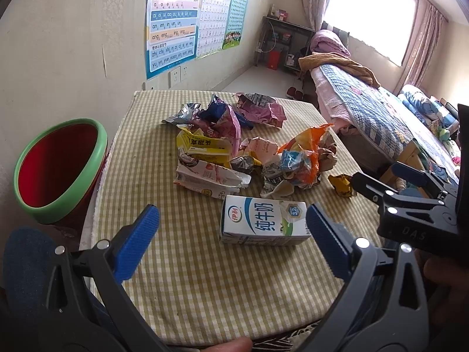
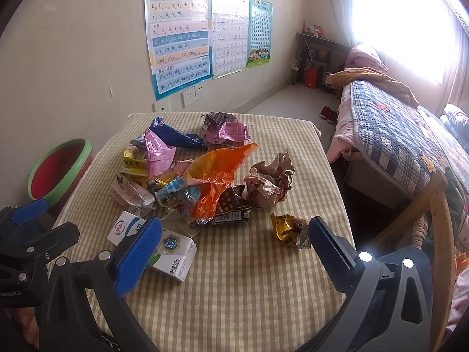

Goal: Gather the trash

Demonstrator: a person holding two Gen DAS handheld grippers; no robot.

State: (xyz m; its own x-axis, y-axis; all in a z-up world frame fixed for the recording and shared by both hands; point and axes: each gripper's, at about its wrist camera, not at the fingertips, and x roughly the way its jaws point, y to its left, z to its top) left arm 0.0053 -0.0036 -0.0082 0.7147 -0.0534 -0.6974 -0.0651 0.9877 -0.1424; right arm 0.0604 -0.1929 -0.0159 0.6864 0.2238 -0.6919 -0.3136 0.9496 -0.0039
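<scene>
A heap of crumpled wrappers (image 1: 252, 149) (image 2: 187, 173) lies on the checked tablecloth (image 1: 205, 278) (image 2: 249, 287). A white and blue milk carton (image 1: 263, 223) (image 2: 173, 249) lies nearest me, just beyond my left gripper (image 1: 231, 243), which is open and holds nothing. A small gold wrapper (image 1: 341, 184) (image 2: 288, 230) sits apart on the right, in front of my right gripper (image 2: 234, 252), also open with nothing between its fingers. A crumpled brown paper ball (image 2: 269, 182) lies behind the gold wrapper. The red bin with a green rim (image 1: 58, 170) (image 2: 60, 170) stands left of the table.
A wall with posters (image 2: 178, 38) and sockets runs behind the table. A bed with a patchwork quilt (image 1: 372, 111) (image 2: 401, 138) and a wooden frame (image 2: 436, 205) stands to the right. Slippers (image 2: 328, 114) lie on the floor beyond.
</scene>
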